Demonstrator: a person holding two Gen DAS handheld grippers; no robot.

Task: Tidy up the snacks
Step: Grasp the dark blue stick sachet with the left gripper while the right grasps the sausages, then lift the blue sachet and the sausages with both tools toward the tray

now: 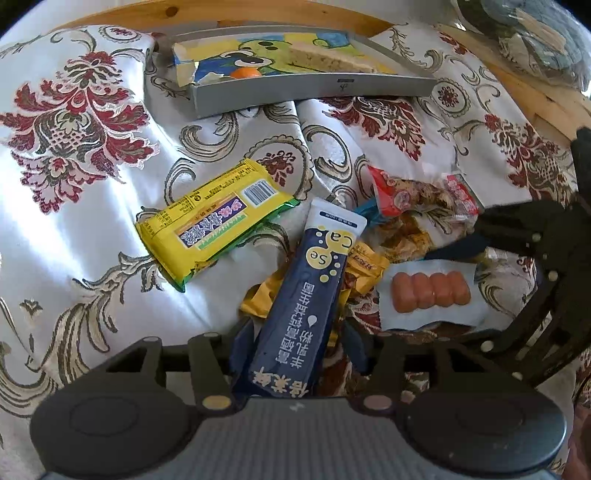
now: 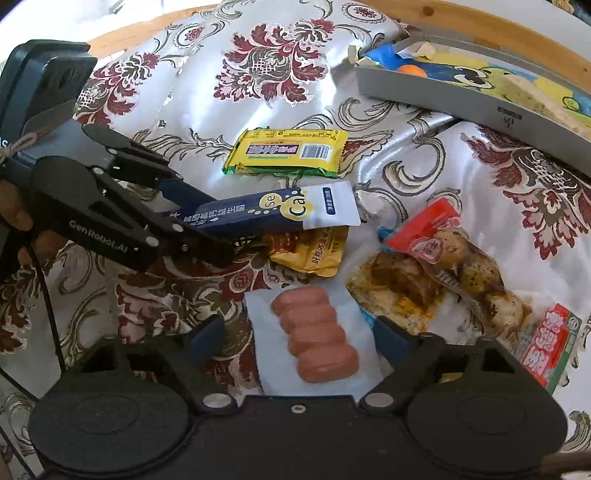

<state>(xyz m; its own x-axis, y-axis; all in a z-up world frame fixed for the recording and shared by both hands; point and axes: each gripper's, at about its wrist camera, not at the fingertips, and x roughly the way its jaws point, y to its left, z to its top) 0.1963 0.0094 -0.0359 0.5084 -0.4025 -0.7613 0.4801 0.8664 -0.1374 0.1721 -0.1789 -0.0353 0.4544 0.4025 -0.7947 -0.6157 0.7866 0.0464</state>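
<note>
A navy stick pack [image 1: 301,291] [image 2: 266,212] lies over a yellow-brown pouch [image 1: 367,264] [image 2: 314,253], and my left gripper [image 1: 299,350] [image 2: 194,218] is shut on its near end, a finger against each long edge. My right gripper [image 2: 299,339] is open, with a clear pack of small sausages [image 2: 314,332] [image 1: 430,291] between its fingers [image 1: 458,249]. A yellow wrapped bar [image 1: 214,225] [image 2: 288,151] lies apart on the cloth. A red-ended clear pack of brown food [image 1: 417,199] [image 2: 454,266] sits to the right. The grey tray [image 1: 314,90] [image 2: 443,99] at the back holds a beige bar and an orange piece.
A floral satin cloth [image 1: 74,129] covers a wooden table whose rim [image 1: 240,9] shows behind the tray. A plastic-wrapped bundle [image 1: 535,37] sits at the far right corner. A person's hand [image 2: 14,218] holds the left gripper's handle.
</note>
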